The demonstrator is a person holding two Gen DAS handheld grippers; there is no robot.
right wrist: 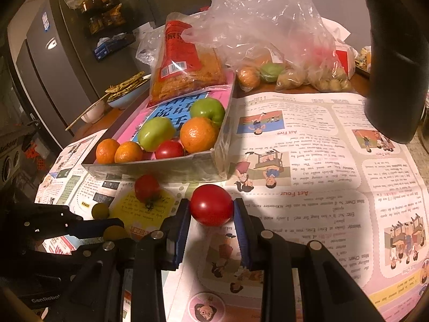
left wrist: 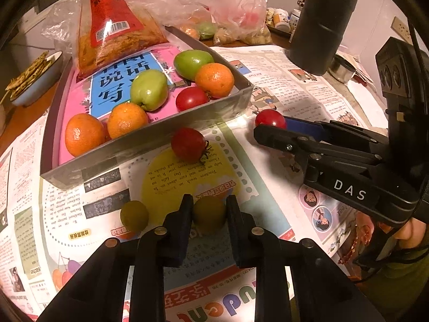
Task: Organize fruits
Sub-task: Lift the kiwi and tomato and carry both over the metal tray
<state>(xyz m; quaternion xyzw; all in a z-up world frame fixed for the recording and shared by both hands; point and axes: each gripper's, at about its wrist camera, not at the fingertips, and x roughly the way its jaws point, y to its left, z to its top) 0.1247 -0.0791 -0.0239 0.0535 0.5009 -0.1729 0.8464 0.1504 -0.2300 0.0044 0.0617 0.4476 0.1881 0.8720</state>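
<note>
A newspaper [left wrist: 281,75] covers the table. On it a gray tray [left wrist: 150,145] holds oranges, green fruits and a tomato. The right hand-held gripper [right wrist: 211,209] clamps a red tomato [right wrist: 211,205]; the left hand-held gripper [left wrist: 209,209] clamps a small green fruit [left wrist: 209,213].

Black left gripper [left wrist: 209,212] pinches an olive-green fruit [left wrist: 208,213]; black, blue-padded right gripper [right wrist: 211,209] pinches a red tomato [right wrist: 211,204]; grey tray [left wrist: 150,145] has orange tangerines [left wrist: 214,80], green fruits [left wrist: 148,89], pink-and-blue book [left wrist: 80,99]
</note>
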